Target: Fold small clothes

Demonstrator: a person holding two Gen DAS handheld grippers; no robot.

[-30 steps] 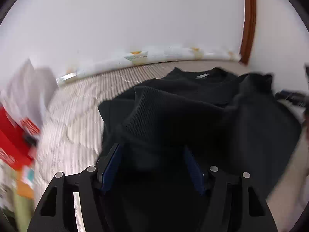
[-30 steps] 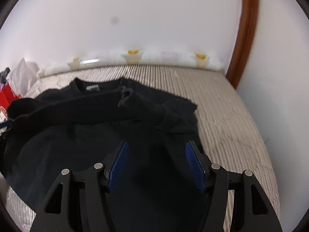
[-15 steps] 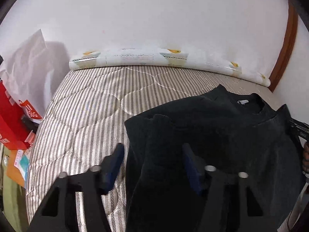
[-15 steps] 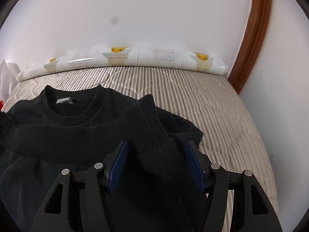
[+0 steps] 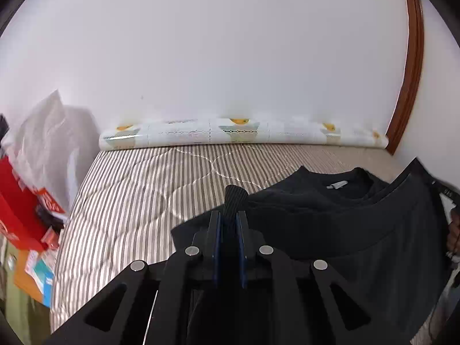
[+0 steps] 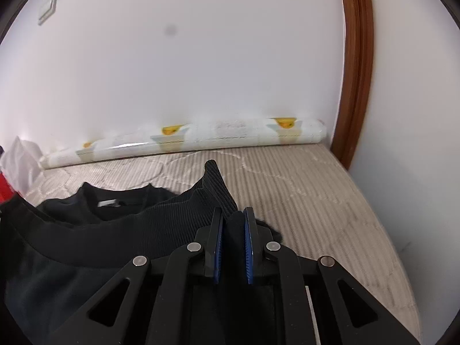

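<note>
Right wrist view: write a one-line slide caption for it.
Right hand-held gripper shut on the ribbed hem of a black sweatshirt, lifting it over a striped mattress, collar and label facing the wall.

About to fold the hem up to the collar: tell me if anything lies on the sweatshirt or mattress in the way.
Nothing visible does. Both the left gripper and the right gripper are shut on the ribbed hem of the black sweatshirt. Its collar lies bare, and the striped mattress around it shows no objects.
</note>
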